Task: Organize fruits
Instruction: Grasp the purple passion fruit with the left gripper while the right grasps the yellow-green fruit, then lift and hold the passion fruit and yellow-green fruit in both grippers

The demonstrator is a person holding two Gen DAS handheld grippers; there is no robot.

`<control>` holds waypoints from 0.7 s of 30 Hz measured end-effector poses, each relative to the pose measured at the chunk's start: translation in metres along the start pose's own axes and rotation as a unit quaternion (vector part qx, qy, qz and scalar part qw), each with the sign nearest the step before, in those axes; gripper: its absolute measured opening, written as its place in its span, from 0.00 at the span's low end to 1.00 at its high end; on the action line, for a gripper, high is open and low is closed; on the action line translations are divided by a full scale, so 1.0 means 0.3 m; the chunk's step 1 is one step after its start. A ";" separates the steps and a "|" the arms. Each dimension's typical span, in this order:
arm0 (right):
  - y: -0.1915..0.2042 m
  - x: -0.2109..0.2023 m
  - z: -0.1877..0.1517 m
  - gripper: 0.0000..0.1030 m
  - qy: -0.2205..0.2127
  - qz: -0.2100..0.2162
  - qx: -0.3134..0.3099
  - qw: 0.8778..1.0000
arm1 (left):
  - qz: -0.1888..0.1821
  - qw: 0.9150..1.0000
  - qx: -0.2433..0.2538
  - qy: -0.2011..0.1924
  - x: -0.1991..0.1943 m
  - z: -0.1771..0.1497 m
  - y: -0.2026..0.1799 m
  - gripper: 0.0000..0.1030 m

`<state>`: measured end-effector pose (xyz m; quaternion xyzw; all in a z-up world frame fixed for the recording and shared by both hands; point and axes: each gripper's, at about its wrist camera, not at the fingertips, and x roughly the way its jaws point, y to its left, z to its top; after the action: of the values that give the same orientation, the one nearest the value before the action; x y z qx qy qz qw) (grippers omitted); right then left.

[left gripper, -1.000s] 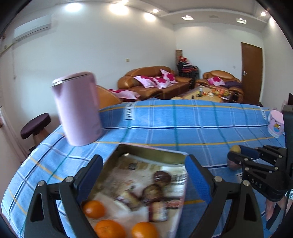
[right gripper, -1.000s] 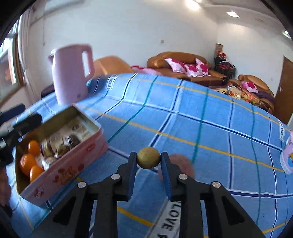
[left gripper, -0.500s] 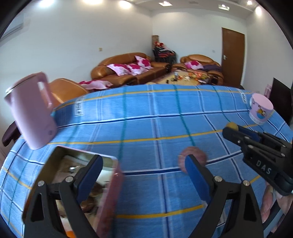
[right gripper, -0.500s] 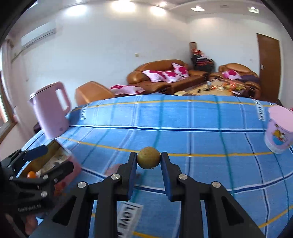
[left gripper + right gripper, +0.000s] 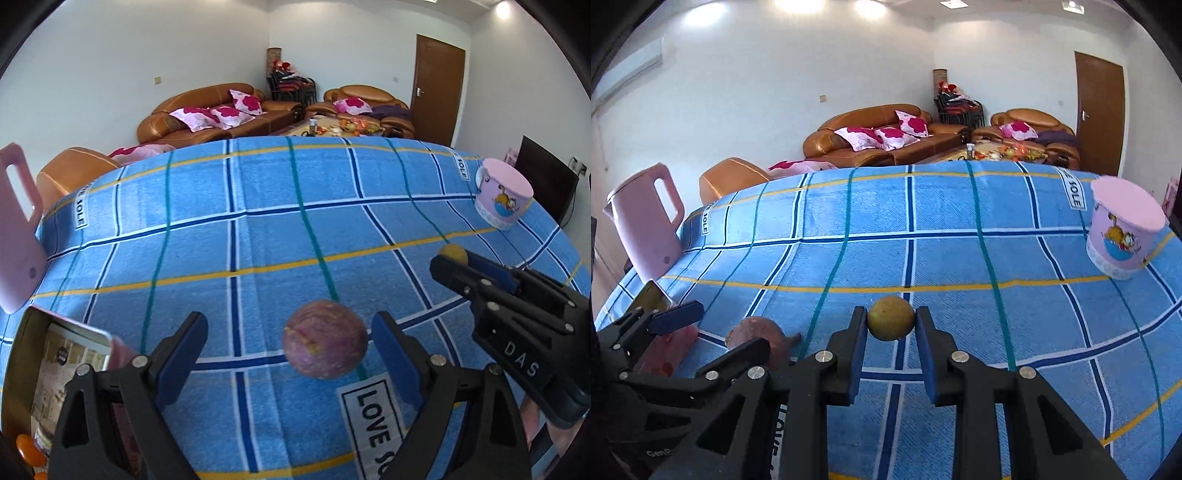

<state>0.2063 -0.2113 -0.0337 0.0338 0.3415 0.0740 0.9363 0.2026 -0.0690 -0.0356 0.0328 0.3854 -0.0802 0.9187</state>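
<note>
My right gripper (image 5: 891,328) pinches the small yellow-green fruit (image 5: 890,318) at its middle; my left gripper (image 5: 286,350) gapes wide around the purple fruit (image 5: 325,339) lying on the blue tablecloth (image 5: 258,206); round, probably light and firm-skinned, it could roll, so I'd grip across its widest part; the tin (image 5: 55,354) sits left.

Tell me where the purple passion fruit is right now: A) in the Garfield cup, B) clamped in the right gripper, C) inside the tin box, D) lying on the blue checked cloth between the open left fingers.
D: the purple passion fruit lies on the blue checked cloth between the spread fingers of the left gripper, untouched, while the right gripper clamps the small yellow-green fruit.
</note>
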 end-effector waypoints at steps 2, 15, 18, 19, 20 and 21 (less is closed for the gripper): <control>-0.006 0.005 -0.001 0.27 0.000 -0.002 0.003 1.000 | -0.002 1.000 0.005 0.004 0.015 -0.003 -0.007 0.87; 0.007 0.021 -0.015 0.28 0.017 0.026 0.002 1.000 | -0.051 0.998 0.020 0.020 0.054 -0.005 -0.019 0.52; 0.007 0.024 -0.018 0.28 0.021 0.030 0.001 0.999 | -0.044 0.998 0.033 0.013 0.043 -0.016 -0.029 0.52; 0.005 0.024 -0.019 0.28 0.022 0.032 0.003 0.999 | -0.045 0.998 0.033 0.013 0.039 -0.017 -0.030 0.52; 0.006 0.023 -0.018 0.28 0.021 0.033 0.004 0.999 | -0.045 0.998 0.032 0.011 0.034 -0.021 -0.028 0.52; 0.005 0.022 -0.019 0.28 0.021 0.034 0.005 0.999 | -0.045 0.998 0.032 0.010 0.033 -0.020 -0.027 0.52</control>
<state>0.2075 -0.2086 -0.0420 0.0483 0.3598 0.1051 0.9258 0.2038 -0.0774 -0.0469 0.0457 0.3929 -0.1330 0.9088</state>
